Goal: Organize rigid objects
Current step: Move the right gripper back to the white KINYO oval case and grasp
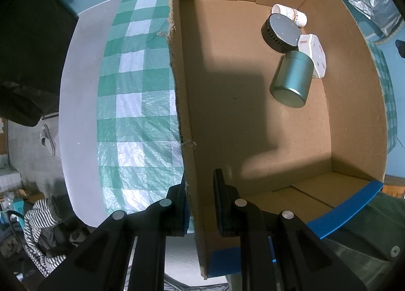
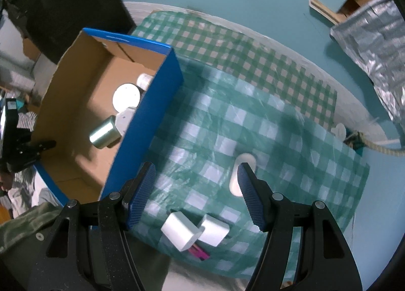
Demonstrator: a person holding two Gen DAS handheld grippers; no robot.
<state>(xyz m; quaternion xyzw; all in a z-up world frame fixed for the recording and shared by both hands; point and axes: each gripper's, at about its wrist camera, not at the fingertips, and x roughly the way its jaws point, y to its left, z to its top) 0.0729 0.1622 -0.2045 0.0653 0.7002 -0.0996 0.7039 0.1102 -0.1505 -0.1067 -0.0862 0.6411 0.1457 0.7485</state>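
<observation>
Left gripper [image 1: 200,200] straddles the box [image 1: 182,104] wall, one finger outside, one inside; the jaws look pressed onto the cardboard, steadying the box on the desk [image 2: 253,119]. Inside, at the far corner from that gripper, 4 items sit bunched: tin [image 1: 291,81] on its side, black puck [image 1: 279,33], white bottle [image 1: 289,14], white octagonal case [image 1: 312,54], all touching or nearly so. Right gripper [image 2: 196,197] hangs over the checked cloth just beside the box's blue wall, jaws spread wide, holding nothing. Still outside the box: 2 white blocks [image 2: 195,229] touching each other at the near cloth edge below the right gripper, a pink thing [image 2: 200,253] poking out under them, and a white oblong piece [image 2: 239,174] partly hidden behind the right finger. Judged step: pick the next loose item. Best done by dropping onto 1 block only, jaws squared across its flat sides, clear of its neighbour so neither gets shoved off the cloth edge; keep the left hold firm so the box stays put during the drop.
</observation>
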